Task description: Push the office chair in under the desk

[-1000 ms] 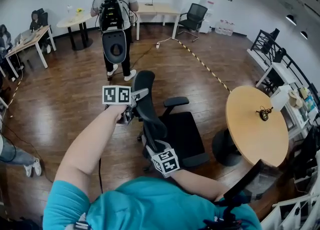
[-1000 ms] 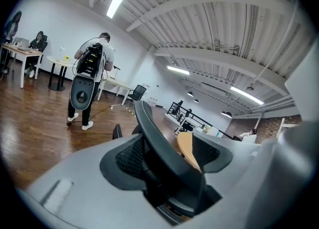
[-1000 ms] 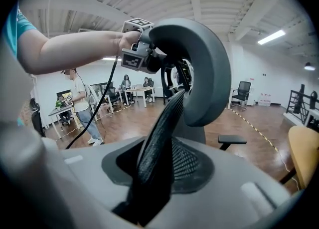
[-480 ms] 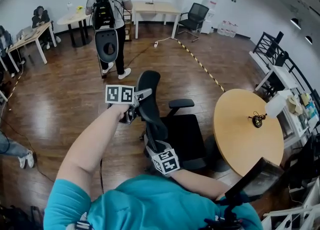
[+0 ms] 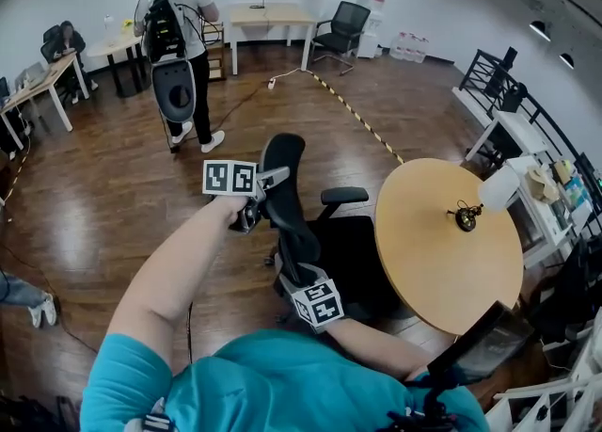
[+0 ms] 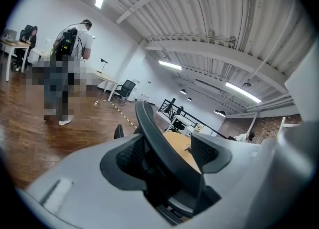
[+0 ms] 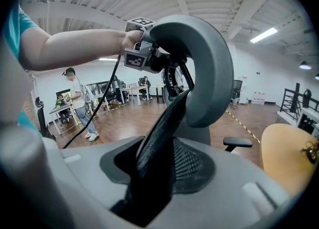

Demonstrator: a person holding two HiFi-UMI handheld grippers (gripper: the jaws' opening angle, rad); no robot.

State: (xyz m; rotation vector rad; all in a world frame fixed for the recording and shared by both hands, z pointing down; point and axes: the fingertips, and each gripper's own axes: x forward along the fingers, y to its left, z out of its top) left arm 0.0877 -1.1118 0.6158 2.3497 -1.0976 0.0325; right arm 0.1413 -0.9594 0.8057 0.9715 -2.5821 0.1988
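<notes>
A black mesh office chair stands side-on to me, its seat front at the edge of a round wooden desk. My left gripper is up at the chair's headrest, whose rim runs between the jaws and fills the space low down. My right gripper sits lower on the backrest. The mesh edge lies between its jaws, which are opening slightly while the pads still bear on it. The right gripper view also shows the left gripper behind the headrest.
A small dark object sits on the desk. A person with a backpack stands on the wood floor behind. Yellow-black tape crosses the floor, with another chair and tables at the back and a white shelf at right.
The chair and both grippers have moved closer to the round desk, and the seat front now meets its edge. The person with the backpack has walked further off to the left.
</notes>
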